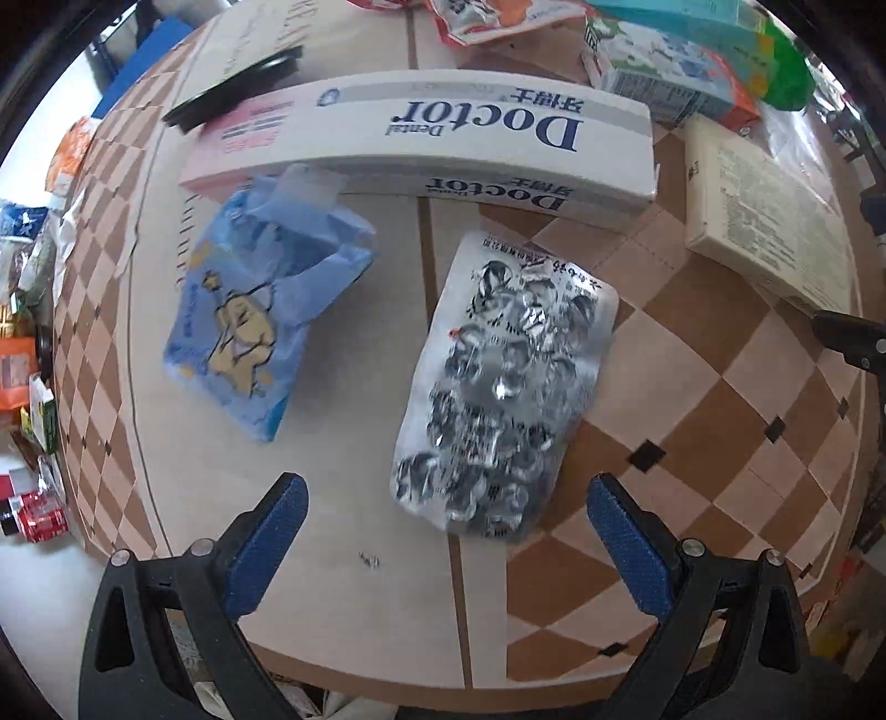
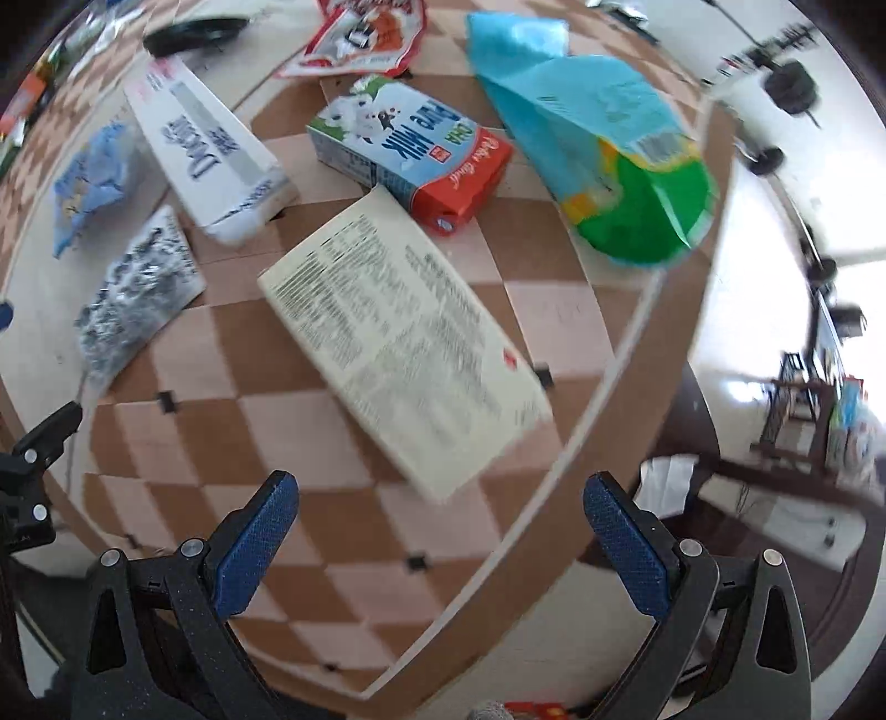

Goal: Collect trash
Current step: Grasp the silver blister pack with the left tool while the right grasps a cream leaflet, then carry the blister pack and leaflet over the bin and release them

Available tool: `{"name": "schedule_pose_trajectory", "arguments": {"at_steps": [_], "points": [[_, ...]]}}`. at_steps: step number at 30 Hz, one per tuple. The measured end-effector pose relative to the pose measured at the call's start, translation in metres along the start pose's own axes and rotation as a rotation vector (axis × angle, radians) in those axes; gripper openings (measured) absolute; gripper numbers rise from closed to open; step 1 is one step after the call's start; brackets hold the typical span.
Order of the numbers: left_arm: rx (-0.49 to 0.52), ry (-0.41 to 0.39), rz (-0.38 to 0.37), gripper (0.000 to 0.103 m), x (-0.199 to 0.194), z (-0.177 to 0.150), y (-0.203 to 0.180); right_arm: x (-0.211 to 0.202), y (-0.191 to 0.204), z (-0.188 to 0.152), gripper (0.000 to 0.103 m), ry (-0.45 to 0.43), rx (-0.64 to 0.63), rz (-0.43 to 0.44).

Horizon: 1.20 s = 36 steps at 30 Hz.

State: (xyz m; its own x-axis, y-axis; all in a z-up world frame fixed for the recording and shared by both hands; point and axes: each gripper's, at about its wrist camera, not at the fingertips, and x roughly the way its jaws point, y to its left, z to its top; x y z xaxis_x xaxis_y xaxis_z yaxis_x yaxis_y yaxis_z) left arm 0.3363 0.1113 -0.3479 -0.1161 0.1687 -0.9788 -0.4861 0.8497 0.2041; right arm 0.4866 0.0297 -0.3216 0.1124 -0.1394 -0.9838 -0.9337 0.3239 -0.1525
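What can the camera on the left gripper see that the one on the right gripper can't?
Only the left view shows the pile of packets off the table's left edge. Only the right view shows the room beyond the table, with a dark rack; the red snack bag and blue-green bag show whole only here. Both share the blister pack, Doctor toothpaste box, blue wrapper, cream box and milk carton.

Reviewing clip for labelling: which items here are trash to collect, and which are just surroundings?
Trash to collect:
blister pack
blue wrapper
toothpaste box
milk carton
cream box
green-blue bag

Surroundings:
checkered table
black disc
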Motion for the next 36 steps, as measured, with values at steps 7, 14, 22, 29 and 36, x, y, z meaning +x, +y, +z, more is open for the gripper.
{"name": "schedule_pose_trajectory", "arguments": {"at_steps": [7,14,22,29,36], "points": [[0.003,0.009,-0.113,0.073,0.002,0.020,-0.002,0.027,-0.001,0.043,0.103,0.018,-0.129,0.037],[-0.213,0.066,-0.203,0.065,0.006,0.006,0.009,0.015,-0.016,0.046,0.089,-0.002,-0.030,0.136],[-0.465,0.049,-0.222,0.064,0.000,-0.028,0.023,0.007,-0.038,0.028,0.087,-0.018,0.110,0.263],[-0.516,-0.012,-0.199,0.064,-0.016,-0.061,0.025,-0.006,-0.047,0.007,0.086,-0.051,0.223,0.320],[-0.513,-0.110,-0.221,0.064,-0.063,-0.096,0.013,-0.036,-0.042,-0.030,0.081,-0.114,0.279,0.354]]}}
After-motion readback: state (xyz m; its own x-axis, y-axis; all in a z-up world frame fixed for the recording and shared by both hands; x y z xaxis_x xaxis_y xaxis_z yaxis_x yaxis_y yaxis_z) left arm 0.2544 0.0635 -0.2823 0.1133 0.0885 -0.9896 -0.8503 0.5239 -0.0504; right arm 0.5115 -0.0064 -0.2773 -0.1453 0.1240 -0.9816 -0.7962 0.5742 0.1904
